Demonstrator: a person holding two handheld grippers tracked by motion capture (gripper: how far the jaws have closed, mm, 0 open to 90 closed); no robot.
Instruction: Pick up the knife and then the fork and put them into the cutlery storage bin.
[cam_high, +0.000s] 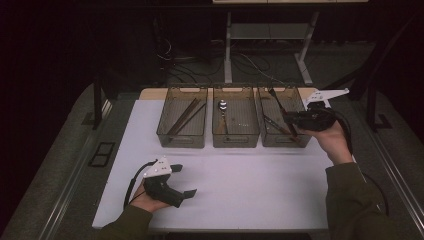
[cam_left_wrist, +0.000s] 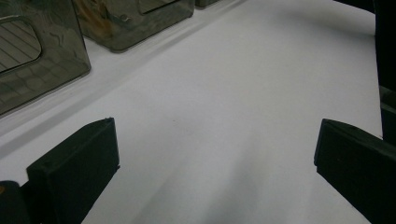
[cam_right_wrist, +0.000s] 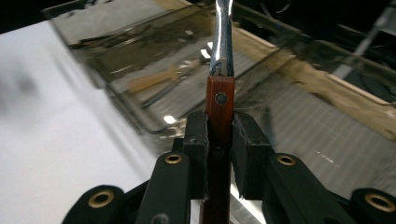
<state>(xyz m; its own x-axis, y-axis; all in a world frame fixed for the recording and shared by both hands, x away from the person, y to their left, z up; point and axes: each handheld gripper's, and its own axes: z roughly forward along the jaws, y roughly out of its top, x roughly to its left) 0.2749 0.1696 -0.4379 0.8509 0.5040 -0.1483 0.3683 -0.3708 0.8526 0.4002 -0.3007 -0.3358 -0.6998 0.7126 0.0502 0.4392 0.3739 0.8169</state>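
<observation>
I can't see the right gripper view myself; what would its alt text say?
Black tongs clamp the reddish wooden handle of a piece of cutlery, whose shiny metal shaft runs up out of the picture. Behind it lies a smoky see-through bin on a white table, blurred.

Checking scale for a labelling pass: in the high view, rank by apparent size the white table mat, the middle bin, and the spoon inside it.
1. White table mat, by far the largest.
2. Middle bin.
3. Spoon, smallest, lying inside that bin.
</observation>
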